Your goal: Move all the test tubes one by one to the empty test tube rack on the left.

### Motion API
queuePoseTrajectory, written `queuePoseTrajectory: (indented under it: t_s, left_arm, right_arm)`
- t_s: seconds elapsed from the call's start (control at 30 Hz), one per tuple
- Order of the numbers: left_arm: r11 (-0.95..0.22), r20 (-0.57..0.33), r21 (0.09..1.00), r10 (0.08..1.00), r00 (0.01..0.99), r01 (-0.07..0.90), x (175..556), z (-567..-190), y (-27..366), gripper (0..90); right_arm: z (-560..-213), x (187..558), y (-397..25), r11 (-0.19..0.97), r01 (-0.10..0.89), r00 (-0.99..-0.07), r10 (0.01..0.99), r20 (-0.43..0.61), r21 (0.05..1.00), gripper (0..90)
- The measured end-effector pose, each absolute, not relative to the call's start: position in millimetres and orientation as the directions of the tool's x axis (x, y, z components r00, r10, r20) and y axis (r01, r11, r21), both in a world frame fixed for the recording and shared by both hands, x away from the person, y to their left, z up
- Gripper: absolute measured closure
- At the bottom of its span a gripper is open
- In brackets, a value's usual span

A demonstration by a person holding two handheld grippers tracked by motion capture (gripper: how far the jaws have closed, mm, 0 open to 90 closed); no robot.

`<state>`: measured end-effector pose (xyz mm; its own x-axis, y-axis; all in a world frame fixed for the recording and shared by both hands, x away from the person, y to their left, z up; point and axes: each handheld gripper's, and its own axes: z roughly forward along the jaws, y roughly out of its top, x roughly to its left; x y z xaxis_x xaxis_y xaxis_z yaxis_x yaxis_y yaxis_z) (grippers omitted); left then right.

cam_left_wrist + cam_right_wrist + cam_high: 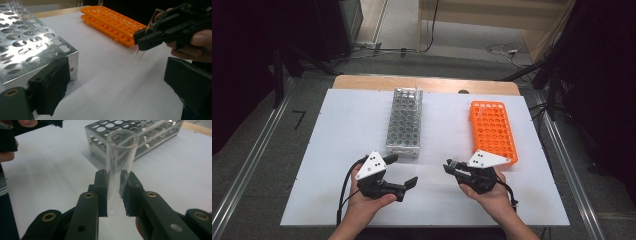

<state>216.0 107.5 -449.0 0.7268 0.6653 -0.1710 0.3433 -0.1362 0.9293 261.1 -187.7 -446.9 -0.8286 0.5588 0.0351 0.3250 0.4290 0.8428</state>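
Note:
A clear glass test tube [121,155] stands upright between the jaws of my right gripper [115,193], which is shut on it near its lower end. In the high view my right gripper [451,166] hovers low over the white mat, just left of the near end of the orange rack [493,131]. From the left gripper view the tube [139,54] hangs below the right gripper [147,41]. My left gripper [402,170] is open and holds nothing. It sits near the front corner of the metal rack [405,122]. Its jaws stand wide apart [120,87].
The perforated metal rack [30,47] lies left of centre and the orange rack [112,23] to the right, both lengthwise on the white mat [347,130]. One tube [417,92] stands at the metal rack's far end. Bare mat lies between the racks.

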Motion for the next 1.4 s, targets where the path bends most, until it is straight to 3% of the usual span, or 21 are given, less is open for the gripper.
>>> queuePoseTrajectory:
  t_s: [0.5,1.03,1.4]
  left_arm:
    - [-0.134,-0.187,0.942,0.553,0.812,0.308,217.4,-442.0,79.7,46.2]
    - [-0.176,-0.173,0.938,0.507,0.844,0.298,216.8,-443.4,66.6,71.4]
    - [-0.171,-0.151,0.944,0.534,0.832,0.281,217.2,-441.6,67.8,76.3]
  right_arm:
    - [-454.1,245.4,-151.4,0.489,0.284,-0.887,0.462,0.032,0.825,73.3]
    - [-451.7,236.3,-138.2,0.507,0.261,-0.910,0.413,0.034,0.822,73.3]
    - [-450.6,237.5,-140.1,0.499,0.270,-0.907,0.420,0.043,0.824,73.1]
